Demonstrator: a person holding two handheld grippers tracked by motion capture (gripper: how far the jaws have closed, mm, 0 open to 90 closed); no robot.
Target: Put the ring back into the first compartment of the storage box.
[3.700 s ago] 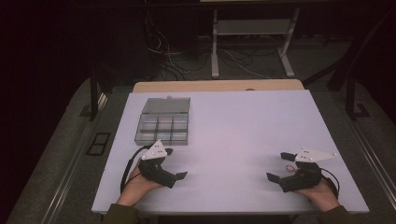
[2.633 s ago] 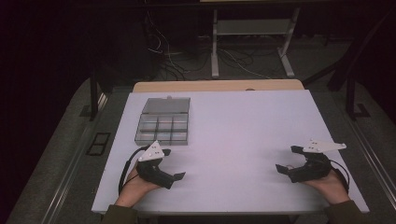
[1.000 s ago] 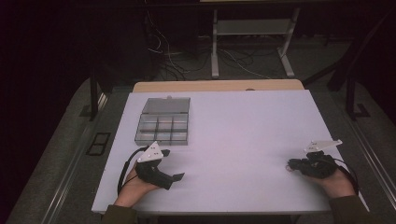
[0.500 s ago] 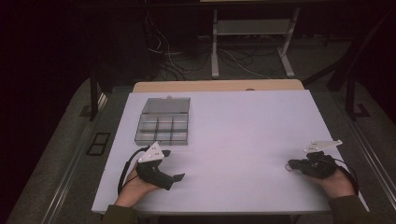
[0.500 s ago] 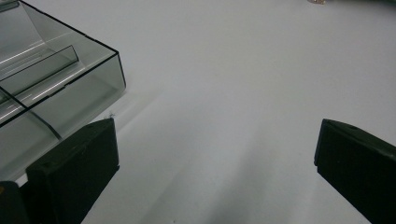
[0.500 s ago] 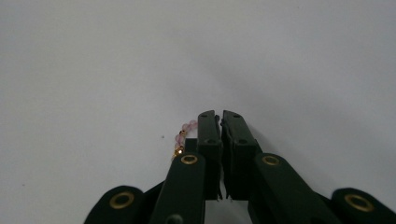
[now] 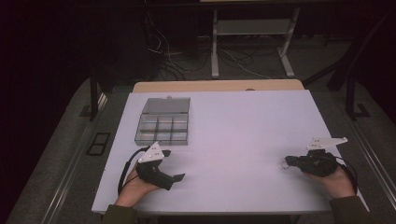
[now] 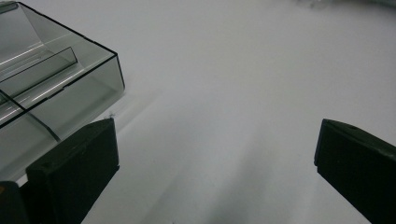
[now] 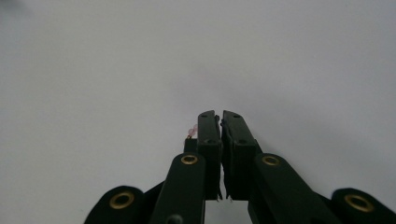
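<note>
Desk [image 7: 233, 121] w/ white top, clear compartment box [image 7: 162, 122] at far left, lid up behind it; compartments look empty as far as visible. Right hand-held gripper [image 7: 288, 160] sits low at near right of desk, jaws pressed together; right gripper view [image 9: 221, 119] shows the two jaws meeting w/ barely a slit between. Tiny pinkish bead-like bit [image 9: 191, 131] sits just beside the left jaw tip there; can't tell if it's pinched or just lying on the desk next to the tip. High view shows a small pale speck by the tips, too small to ID. Left hand-held gripper [image 7: 173, 164] at near left, just in front of the box, jaws spread wide, nothing between; left gripper view [image 8: 215, 154] has box corner just beside its left jaw, bare desk ahead.

Progress, judged: early stage. Looks like a pick of the small bit w/ right gripper, prob. meant for a box compartment. Grasp either just made or missed. Nothing in the box yet. Left to do: confirm hold, carry across the desk to the box (well apart from right gripper), drop in a compartment. Left gripper idle, maybe to steady the box.
</note>
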